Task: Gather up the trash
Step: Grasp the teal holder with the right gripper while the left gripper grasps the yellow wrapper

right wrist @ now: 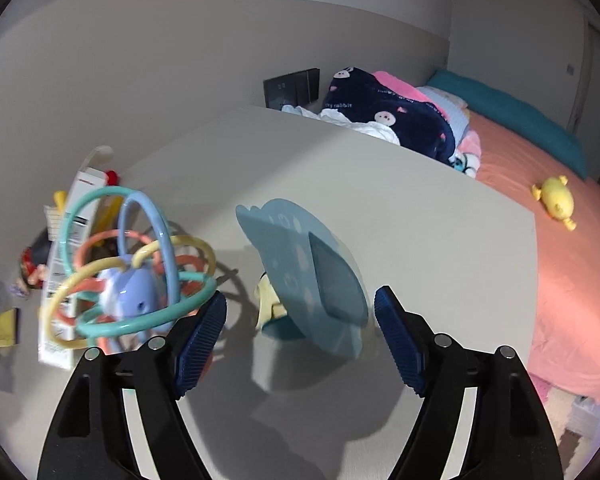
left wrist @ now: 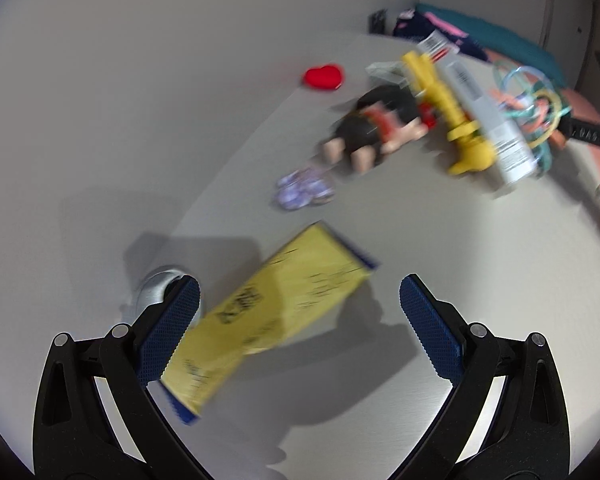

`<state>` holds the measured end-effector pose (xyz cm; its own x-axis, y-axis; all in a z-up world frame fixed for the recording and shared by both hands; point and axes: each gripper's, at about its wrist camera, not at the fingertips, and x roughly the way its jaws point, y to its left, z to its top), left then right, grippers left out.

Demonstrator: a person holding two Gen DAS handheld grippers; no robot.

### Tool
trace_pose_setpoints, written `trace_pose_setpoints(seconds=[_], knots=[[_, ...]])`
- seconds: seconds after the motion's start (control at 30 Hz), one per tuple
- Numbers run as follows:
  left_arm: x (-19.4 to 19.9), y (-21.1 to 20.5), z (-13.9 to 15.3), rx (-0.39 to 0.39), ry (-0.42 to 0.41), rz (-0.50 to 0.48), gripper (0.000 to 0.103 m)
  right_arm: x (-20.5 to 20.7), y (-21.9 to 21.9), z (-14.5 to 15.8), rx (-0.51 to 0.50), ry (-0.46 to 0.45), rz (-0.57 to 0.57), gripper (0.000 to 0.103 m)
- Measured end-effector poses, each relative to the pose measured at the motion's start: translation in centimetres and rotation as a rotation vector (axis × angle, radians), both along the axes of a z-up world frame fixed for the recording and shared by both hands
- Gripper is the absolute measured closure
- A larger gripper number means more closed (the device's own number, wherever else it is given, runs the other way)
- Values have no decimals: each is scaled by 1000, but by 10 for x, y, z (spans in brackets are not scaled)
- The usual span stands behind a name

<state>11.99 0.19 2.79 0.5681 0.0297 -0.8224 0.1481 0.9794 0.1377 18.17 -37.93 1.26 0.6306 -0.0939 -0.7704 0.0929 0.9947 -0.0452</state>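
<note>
Left wrist: left gripper (left wrist: 300, 320) fingers spread, flat yellow cardboard box (left wrist: 268, 316) between them, nearer left finger; off-centre closing cd skid it. Right gripper (right wrist: 300, 344) spread, empty; ring toy (right wrist: 132, 276) beside left finger, snag risk.

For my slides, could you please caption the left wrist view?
Open left gripper above a blurred yellow box on a grey table, toys beyond.

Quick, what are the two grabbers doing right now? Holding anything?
Left gripper: open, holding nothing; yellow box lies between its fingers.
Right gripper: open, holding nothing; blue plate is just ahead.
</note>
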Motion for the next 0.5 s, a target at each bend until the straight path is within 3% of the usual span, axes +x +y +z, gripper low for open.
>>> trace_pose_setpoints(seconds=[0.13,0.2,0.27,0.4,0.5], knots=[[5,15,-16,18,27,12,6,9,-1,-10,-7,17,-15,26],[5,21,-17,-12,11,14,6,12,-5,-12,1,26,-23,26],[6,26,-18,-34,11,26,6,15,-7,-15,4,54,-33,35],[3,30,-18,-45,18,35,6,13,-9,-14,6,60,-37,35],[-3,32,-17,-56,24,37,12,8,-8,-12,12,54,-34,37]])
